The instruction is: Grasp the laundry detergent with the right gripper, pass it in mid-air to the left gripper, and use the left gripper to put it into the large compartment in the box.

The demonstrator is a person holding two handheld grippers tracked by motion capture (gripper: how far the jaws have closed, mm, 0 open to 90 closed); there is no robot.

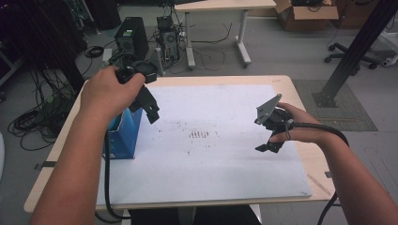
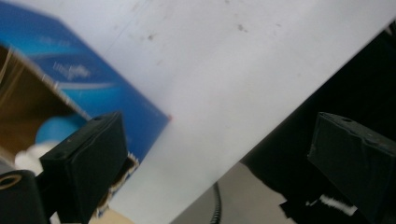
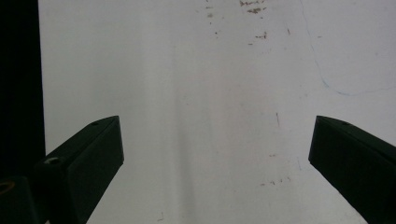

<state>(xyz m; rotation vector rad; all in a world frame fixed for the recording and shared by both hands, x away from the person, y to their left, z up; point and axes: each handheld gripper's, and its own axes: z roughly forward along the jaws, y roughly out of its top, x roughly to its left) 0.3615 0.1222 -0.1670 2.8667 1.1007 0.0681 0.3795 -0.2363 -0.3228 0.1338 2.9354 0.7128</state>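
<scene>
hovering with your left gripper [image 1: 149,108] just above the open blue box [image 1: 126,133] at the table's left edge, jaws spread wide and holding nothing, so the pick looks not yet begun. inside the box [image 2: 70,74] something light blue and white shows, too blurred to name. your right gripper [image 1: 268,145] hangs well apart over the white sheet [image 1: 211,159], jaws also apart and empty. nothing blocks the way on the sheet. farther off, computer towers [image 1: 131,37] and cables sit on the floor.
</scene>
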